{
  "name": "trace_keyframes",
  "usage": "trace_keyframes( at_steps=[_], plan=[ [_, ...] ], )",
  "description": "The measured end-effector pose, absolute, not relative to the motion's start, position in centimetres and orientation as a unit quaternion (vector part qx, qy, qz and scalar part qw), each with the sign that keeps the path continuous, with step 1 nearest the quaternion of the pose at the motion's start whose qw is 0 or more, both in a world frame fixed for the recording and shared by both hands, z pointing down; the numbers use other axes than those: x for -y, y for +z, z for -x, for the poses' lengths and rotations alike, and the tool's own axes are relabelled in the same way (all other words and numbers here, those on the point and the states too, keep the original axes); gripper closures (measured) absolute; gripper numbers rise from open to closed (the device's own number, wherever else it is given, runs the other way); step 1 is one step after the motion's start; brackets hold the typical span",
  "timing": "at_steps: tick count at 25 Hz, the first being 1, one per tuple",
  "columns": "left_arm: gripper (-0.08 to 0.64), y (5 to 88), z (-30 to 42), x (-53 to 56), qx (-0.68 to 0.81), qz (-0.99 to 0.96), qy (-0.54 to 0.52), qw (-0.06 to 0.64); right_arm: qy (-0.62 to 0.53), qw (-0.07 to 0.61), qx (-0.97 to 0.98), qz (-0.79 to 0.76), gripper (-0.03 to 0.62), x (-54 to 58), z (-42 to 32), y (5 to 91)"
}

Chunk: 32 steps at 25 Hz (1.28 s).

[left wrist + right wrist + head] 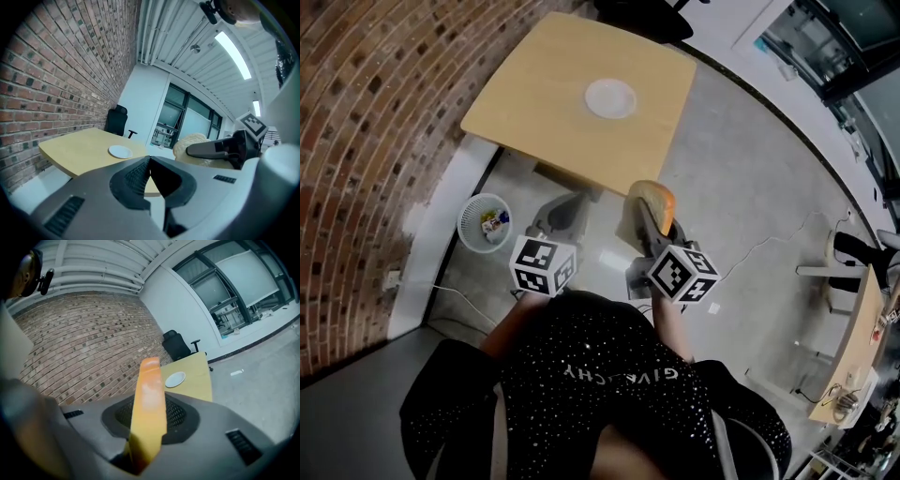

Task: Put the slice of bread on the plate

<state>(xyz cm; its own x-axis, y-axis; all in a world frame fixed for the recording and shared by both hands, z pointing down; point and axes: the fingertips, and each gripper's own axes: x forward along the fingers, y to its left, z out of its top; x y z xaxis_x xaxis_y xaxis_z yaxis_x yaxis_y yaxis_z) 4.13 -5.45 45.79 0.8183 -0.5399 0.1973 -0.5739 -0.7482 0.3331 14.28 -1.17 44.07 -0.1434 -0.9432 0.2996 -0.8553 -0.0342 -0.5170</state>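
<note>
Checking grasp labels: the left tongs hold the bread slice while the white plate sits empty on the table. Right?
No: the right tongs hold the bread slice, as the right gripper view shows. The white plate does sit empty on the table.

Bright even indoor light; ceiling strip light [233,55] glaring; strong fisheye warp, dark corners

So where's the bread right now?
In the head view, the slice of bread is clamped in the right hand-held gripper, over the floor, just short of the table that bears the plate.
</note>
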Motion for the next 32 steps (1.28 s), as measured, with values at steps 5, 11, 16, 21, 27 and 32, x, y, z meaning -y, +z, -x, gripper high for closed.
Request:
trace_keyframes(
  at_steps=[5,11,16,21,27,32],
  plan=[
    [0.549,45.4,-7.1,10.1,0.289,-0.935,0.046,0.199,-0.311,0.068,-0.683,0.657,0.489,5.8,-17.2,43.6],
    [0.549,44.5,-9.4,15.8,0.281,-0.938,0.043,0.200,-0.313,0.066,-0.679,0.660,0.489,11.4,-19.3,42.9],
    [0.549,44.5,-11.1,20.3,0.276,-0.937,0.045,0.211,-0.312,0.064,-0.677,0.663,0.489,15.7,-20.9,42.6],
    [0.549,44.5,-13.3,24.5,0.266,-0.939,0.048,0.212,-0.311,0.066,-0.668,0.672,0.489,19.5,-23.0,42.5],
    [0.549,45.1,-15.8,29.1,0.250,-0.943,0.054,0.214,-0.318,0.068,-0.655,0.682,0.489,23.5,-25.3,43.2],
    [0.549,46.2,-17.2,31.0,0.243,-0.943,0.069,0.218,-0.335,0.045,-0.651,0.680,0.489,25.9,-27.1,45.3]
  ],
)
